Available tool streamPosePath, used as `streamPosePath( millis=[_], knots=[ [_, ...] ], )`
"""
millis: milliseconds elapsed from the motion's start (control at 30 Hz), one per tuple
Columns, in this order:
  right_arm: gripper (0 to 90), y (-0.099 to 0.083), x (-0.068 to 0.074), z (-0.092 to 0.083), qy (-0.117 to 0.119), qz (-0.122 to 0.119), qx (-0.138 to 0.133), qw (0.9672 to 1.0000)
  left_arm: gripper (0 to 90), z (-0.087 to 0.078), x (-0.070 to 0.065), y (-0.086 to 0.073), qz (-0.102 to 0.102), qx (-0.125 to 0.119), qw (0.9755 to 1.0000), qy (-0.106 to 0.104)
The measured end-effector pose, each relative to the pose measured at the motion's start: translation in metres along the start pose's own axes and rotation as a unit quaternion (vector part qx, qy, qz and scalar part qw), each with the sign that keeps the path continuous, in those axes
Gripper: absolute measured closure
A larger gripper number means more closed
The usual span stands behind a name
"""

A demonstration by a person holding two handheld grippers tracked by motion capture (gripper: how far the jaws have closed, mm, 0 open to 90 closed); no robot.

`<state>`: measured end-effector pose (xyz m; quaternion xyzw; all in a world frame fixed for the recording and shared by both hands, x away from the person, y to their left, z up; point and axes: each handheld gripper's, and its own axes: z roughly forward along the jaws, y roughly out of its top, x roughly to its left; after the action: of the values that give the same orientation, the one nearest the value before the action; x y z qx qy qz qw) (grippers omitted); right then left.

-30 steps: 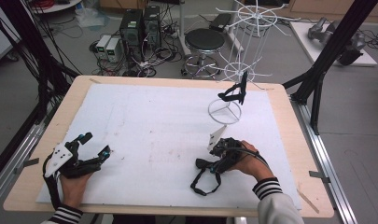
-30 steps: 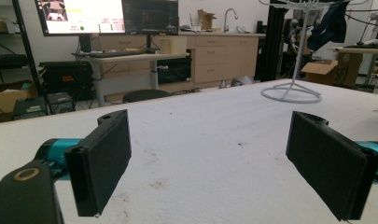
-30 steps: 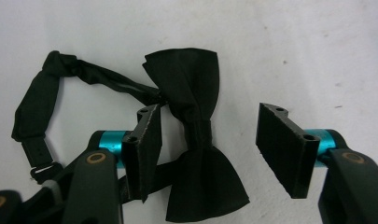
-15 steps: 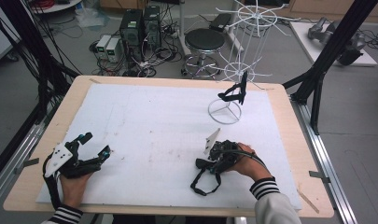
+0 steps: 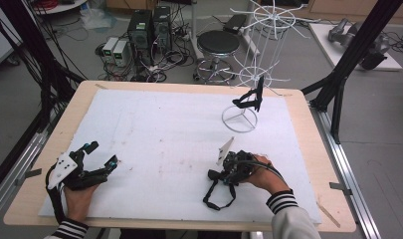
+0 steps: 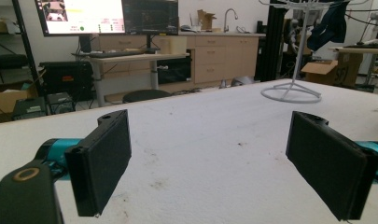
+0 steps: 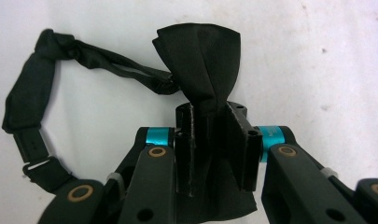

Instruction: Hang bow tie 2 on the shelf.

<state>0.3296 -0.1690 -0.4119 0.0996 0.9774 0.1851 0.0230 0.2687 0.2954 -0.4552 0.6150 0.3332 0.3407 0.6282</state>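
**Bow tie gripped at near right of bench; left side idle**

Item 1, far left: my left hand-held gripper (image 5: 100,154), resting on the white sheet (image 5: 154,134) near the front edge. Jaws spread wide, nothing between them; in the left gripper view only bare sheet lies in the gap. No shift from the frames a second ago.

Item 2, centre right: black bow tie (image 7: 203,56), lying on the sheet at the near right of the bench (image 5: 308,129). Its knot is pinched between the jaws of my right hand-held gripper (image 7: 213,140), which are clenched on the fabric. The neck strap (image 7: 25,107) loops away to one side, flat on the sheet.

Item 3, change noted: over the last second my right hand has crept slightly toward me, with the tie still low on the sheet. I judge the grasp is made and the lift not yet begun.

Item 4, far right: white wire rack (image 5: 246,107), standing at the back of the sheet with a dark garment (image 5: 250,98) already hung on it. Well apart from the tie. I judge it the likely destination, so a long carry remains, with the strap free to snag.
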Motion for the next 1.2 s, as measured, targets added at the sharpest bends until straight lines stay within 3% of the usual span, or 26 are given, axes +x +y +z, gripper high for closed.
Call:
streamPosePath(
  millis=[167,367,633,900,933,1000,1033,1067,1200],
  knots=[
    [74.3,0.000,0.000,-0.003,-0.003,0.003,-0.010,0.9999,14.5,0.000,0.000,0.000,0.000,0.000,1.0000,0.000],
    [74.4,-0.003,-0.002,-0.013,-0.008,0.019,-0.045,0.9988,14.5,0.000,0.000,0.000,0.000,0.000,1.0000,0.000],
    [74.4,-0.011,0.000,-0.028,-0.020,0.039,-0.102,0.9938,14.5,0.000,0.000,0.000,0.002,0.001,1.0000,-0.001],
    [74.4,-0.019,-0.001,-0.043,-0.038,0.068,-0.163,0.9835,14.5,0.000,0.000,0.000,0.002,0.001,1.0000,-0.001],
    [74.4,-0.019,-0.001,-0.043,-0.038,0.068,-0.163,0.9835,14.5,0.000,0.000,0.000,0.002,0.001,1.0000,-0.001],
    [74.4,-0.022,-0.002,-0.049,-0.048,0.077,-0.182,0.9790,14.5,0.000,0.000,0.000,0.002,0.001,1.0000,0.000],
    [74.4,-0.022,-0.002,-0.049,-0.048,0.077,-0.182,0.9790,14.5,0.000,0.000,0.000,0.002,0.001,1.0000,0.000],
    [74.4,-0.023,-0.002,-0.053,-0.055,0.083,-0.195,0.9756,14.5,0.000,0.000,0.000,0.002,0.001,1.0000,-0.001],
    [74.4,-0.027,-0.003,-0.060,-0.071,0.093,-0.221,0.9683,14.5,0.000,0.000,0.000,0.002,0.001,1.0000,-0.001]
  ],
)
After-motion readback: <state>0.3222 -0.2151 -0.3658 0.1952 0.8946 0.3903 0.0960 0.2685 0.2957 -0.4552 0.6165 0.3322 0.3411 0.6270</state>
